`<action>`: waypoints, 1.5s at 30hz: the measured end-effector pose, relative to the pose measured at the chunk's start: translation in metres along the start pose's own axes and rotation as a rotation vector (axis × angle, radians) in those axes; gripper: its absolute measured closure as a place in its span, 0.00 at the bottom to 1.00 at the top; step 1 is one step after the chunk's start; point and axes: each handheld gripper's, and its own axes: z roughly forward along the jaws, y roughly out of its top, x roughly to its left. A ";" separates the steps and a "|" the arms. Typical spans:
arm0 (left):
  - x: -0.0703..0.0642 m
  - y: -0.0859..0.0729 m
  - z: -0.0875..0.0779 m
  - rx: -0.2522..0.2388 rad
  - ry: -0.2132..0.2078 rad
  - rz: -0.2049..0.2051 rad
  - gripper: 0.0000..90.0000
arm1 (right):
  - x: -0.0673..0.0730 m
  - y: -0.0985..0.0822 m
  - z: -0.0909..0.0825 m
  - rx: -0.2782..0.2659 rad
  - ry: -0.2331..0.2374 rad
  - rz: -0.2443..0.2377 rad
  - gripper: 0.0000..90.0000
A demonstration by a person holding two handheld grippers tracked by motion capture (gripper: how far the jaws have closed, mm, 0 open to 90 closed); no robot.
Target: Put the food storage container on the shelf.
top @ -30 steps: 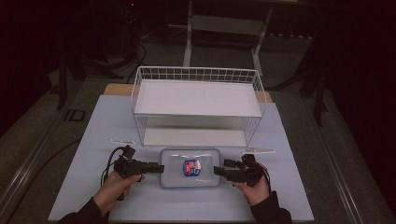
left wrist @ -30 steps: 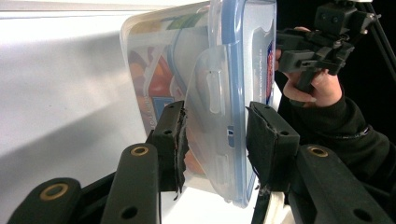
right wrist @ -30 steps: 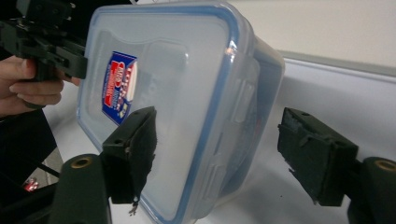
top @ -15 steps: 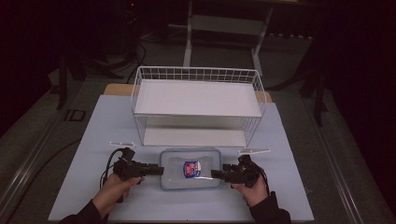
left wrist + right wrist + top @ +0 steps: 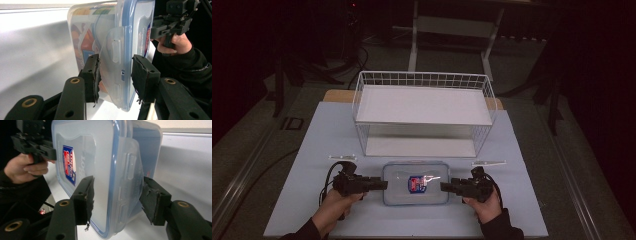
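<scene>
Left gripper (image 5: 379, 184): comes in from the left edge of the plastic box (image 5: 415, 183), jaws level. In the left gripper view the two pads straddle the side latch flap (image 5: 115, 47), one under the box wall, one over the blue-rimmed lid (image 5: 130, 30). The jaws are clamped as tight as the box allows; I read this as a firm grasp on the left end, likely to steady or lift that side.

Centre: the box sits on the pale mat (image 5: 292, 165) near the person, directly in front of the white wire rack (image 5: 423, 117), which stands farther back. Lid is on, a red and blue label (image 5: 416, 184) faces up, coloured contents show through the clear wall. Being square to the rack's lower opening suits a straight push or lift forward, as I judge it. Two thin clear strips lie on the mat, one left (image 5: 342, 157), one right (image 5: 488, 163), both apart from the box.

Right gripper (image 5: 446, 187): meets the right end of the box, mirror to the left. Its jaws have just been closing, with the right latch flap (image 5: 128, 167) between them. In the right gripper view one pad (image 5: 86, 195) lies at the lid, the other (image 5: 153, 200) stands a little off the wall, so this side reads as not yet clenched. A two-ended hold would keep the box level.
</scene>
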 end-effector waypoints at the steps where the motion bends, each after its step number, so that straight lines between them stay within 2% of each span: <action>1: 0.000 0.000 0.000 -0.002 -0.001 0.000 0.64 | 0.000 0.000 -0.001 -0.001 0.005 0.001 0.55; 10: -0.008 0.013 0.003 -0.013 0.010 0.029 0.64 | 0.000 0.007 -0.010 -0.024 0.003 -0.009 0.55; 26: -0.010 0.047 0.015 -0.076 0.039 0.089 0.64 | -0.009 0.039 -0.024 -0.087 -0.029 -0.050 0.54; 29: -0.009 0.051 0.020 -0.086 0.053 0.100 0.63 | -0.012 0.043 -0.025 -0.100 -0.040 -0.064 0.54; 35: -0.001 0.056 0.028 -0.103 0.050 0.095 0.63 | -0.021 0.050 -0.025 -0.111 -0.054 -0.063 0.54; 40: 0.008 0.060 0.037 -0.157 0.072 0.080 0.62 | -0.028 0.055 -0.021 -0.126 -0.069 -0.062 0.54; 45: 0.012 0.065 0.043 -0.178 0.096 0.089 0.61 | -0.039 0.061 -0.018 -0.139 -0.072 -0.066 0.54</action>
